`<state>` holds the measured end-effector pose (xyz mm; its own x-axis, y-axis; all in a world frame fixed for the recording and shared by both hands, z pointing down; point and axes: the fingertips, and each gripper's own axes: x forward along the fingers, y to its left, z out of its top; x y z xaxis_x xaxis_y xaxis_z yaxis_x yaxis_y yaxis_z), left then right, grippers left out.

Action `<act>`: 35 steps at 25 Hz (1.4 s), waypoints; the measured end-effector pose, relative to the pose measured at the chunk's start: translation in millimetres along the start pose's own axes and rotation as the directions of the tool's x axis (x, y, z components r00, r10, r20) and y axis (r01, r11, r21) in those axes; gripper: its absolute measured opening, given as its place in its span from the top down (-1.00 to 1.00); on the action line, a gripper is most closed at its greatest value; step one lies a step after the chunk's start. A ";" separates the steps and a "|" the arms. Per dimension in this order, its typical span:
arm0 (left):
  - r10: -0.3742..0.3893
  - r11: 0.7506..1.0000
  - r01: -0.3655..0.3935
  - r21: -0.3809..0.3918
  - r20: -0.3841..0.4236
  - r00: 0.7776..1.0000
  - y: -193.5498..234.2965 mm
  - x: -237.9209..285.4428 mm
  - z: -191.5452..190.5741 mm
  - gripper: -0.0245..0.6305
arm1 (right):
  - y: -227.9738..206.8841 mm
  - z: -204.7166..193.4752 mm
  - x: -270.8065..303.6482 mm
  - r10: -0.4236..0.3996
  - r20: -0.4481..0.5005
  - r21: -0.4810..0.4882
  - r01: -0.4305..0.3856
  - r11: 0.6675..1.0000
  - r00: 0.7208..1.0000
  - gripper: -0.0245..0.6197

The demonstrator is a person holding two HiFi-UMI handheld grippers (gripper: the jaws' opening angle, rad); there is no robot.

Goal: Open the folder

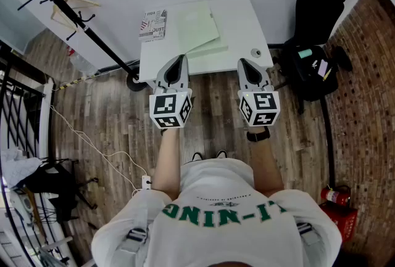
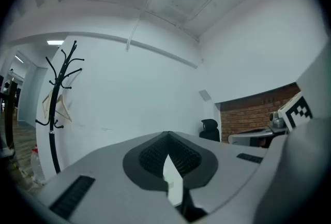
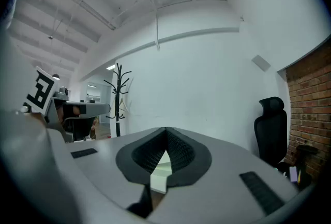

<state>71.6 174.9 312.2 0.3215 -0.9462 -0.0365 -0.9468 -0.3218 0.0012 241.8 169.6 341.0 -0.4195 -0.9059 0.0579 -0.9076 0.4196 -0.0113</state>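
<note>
A pale green folder (image 1: 199, 28) lies closed and flat on the white table (image 1: 244, 25) in the head view, towards the table's middle and left. My left gripper (image 1: 179, 57) is held level over the table's near edge, just in front of the folder, and its jaws meet at the tip (image 2: 167, 134) with nothing between them. My right gripper (image 1: 242, 61) hovers level at the near edge too, to the right of the folder. Its jaws are shut and empty (image 3: 166, 129). Neither gripper touches the folder.
A printed book (image 1: 153, 24) lies at the table's left end and a small round object (image 1: 255, 53) near its right front corner. A black coat stand (image 1: 62, 0) is on the left. On the right are a black office chair (image 1: 318, 0), a dark bag (image 1: 311, 68) and a brick wall.
</note>
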 end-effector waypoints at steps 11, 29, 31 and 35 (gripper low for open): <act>-0.025 1.000 0.025 0.004 -0.089 0.996 -30.0 18.5 -36.5 0.89 | -3.4 -39.3 7.5 0.174 -0.112 0.124 -0.160 0.979 0.978 0.87; -0.070 0.997 0.068 -0.026 -0.055 0.996 103.8 202.0 -43.7 0.89 | -30.3 -30.3 227.3 0.144 -0.112 0.123 -0.131 0.984 0.983 0.87; -0.074 0.997 0.074 -0.017 -0.051 0.996 123.4 220.3 -42.0 0.89 | -27.7 -25.6 257.7 0.142 -0.112 0.112 -0.130 0.985 0.984 0.87; -0.084 0.996 0.084 -0.004 -0.048 0.995 162.5 252.7 -46.3 0.88 | -17.3 -25.4 315.2 0.136 -0.122 0.099 -0.125 0.987 0.983 0.87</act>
<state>-0.4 -118.2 349.5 0.3999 -0.9165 0.0119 -0.9166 -0.3999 0.0023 125.6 -121.7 384.8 -0.5345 -0.8264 0.1770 -0.8452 0.5214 -0.1177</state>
